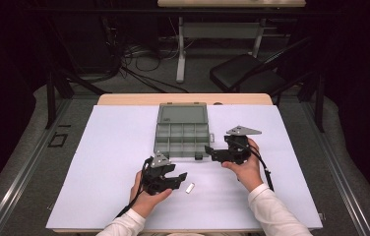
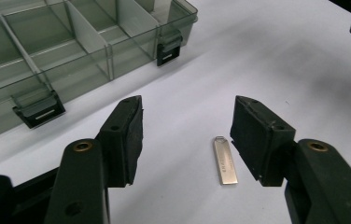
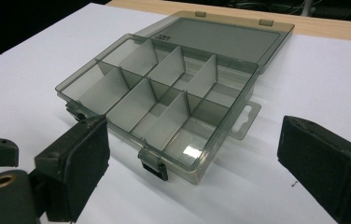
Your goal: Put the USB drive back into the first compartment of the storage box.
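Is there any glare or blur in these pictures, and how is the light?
High view: white table bright, room behind dark. Left gripper view: sharp, metal stick shiny. Right gripper view: one glare spot on the organizer box floor; near jaws slightly soft.

A: Where did the high view sit?
B: Above the table's near side, facing forward and down.
A: The gripper views?
B: Low and close; both shared the compartment box.

I'm working in what looks like a lab or recording room: my surface is a small table under a white sheet, dark walls around, cables tangled on the grey floor, a black chair and another table behind.
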Tool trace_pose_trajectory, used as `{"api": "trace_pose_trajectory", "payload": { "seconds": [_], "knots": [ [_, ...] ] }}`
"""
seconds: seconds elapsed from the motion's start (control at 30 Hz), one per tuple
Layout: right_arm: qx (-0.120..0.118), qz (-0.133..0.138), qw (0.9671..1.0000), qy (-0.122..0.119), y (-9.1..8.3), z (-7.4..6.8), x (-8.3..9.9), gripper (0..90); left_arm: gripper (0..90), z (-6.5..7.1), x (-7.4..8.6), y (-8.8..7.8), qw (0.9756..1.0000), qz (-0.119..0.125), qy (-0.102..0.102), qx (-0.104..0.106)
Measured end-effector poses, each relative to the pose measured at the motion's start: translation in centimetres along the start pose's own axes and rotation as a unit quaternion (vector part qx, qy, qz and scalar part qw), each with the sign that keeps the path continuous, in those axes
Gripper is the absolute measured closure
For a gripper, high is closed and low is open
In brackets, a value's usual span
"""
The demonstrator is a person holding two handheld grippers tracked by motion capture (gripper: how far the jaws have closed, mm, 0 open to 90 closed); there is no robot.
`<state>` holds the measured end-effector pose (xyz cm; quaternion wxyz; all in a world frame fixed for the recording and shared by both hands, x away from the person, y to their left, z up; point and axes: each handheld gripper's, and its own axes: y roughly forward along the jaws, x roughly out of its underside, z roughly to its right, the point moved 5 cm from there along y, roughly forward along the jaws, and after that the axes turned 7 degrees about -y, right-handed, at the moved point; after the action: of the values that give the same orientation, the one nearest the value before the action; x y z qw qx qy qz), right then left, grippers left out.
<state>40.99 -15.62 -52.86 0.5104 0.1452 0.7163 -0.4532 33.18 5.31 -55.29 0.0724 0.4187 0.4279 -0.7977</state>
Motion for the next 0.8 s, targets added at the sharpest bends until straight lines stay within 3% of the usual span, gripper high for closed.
{"api": "trace_pose_trajectory", "payload": {
  "seconds": [0.27, 0.37, 0.43, 0.57, 0.8],
  "knots": [
    [0.004, 0.005, 1.0, 0.003, -0.2, 0.1, -0.1, 11.0, 47.2, 0.8, 0.7, 0.8, 0.9995, -0.016, 0.027, 0.004],
    [0.004, 0.006, 1.0, 0.004, -0.2, 0.2, -0.1, 11.2, 48.2, 1.1, 1.0, 0.9, 0.9992, -0.028, 0.027, 0.006],
    [0.004, 0.006, 1.0, 0.007, -0.2, 0.2, -0.1, 11.7, 49.5, 1.3, 1.6, 1.1, 0.9992, -0.038, 0.015, 0.003],
    [0.004, 0.005, 1.0, 0.006, -0.1, 0.1, -0.1, 11.9, 55.7, 1.5, 1.8, 1.1, 0.9996, -0.025, 0.014, 0.0],
    [0.006, 0.004, 1.0, 0.006, -0.1, 0.1, 0.0, 13.4, 60.1, 2.0, 2.4, 2.0, 0.999, -0.039, 0.016, 0.016]
  ]
}}
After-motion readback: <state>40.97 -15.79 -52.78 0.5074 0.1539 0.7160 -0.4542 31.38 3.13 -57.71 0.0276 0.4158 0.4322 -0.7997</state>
